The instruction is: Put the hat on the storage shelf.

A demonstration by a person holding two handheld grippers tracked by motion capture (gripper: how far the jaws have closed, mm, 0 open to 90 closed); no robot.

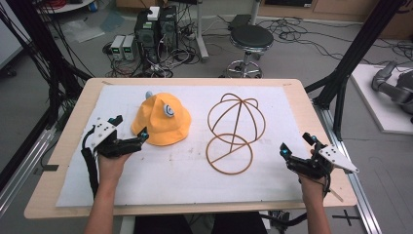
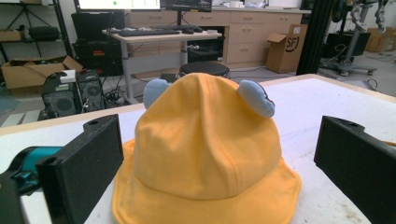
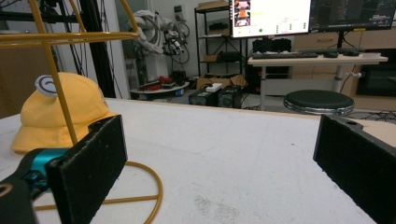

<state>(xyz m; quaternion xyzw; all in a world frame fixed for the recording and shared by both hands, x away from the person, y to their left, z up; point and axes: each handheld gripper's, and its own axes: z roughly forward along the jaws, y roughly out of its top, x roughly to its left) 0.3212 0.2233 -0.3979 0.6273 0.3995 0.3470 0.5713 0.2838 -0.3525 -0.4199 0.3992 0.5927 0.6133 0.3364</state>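
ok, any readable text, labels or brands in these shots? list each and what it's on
"SF": on the cardboard box beside the cabinets, left gripper view.
Monitor screens, right gripper view: text too small to read.
Yellow hat: no lettering visible.

Beyond my table (image 1: 73,117) spreads a grey floor (image 1: 302,53) tangled with cables. A black stool (image 1: 251,38) and computer towers (image 1: 156,29) stand ahead; desks with monitors (image 3: 270,16) line the far wall.
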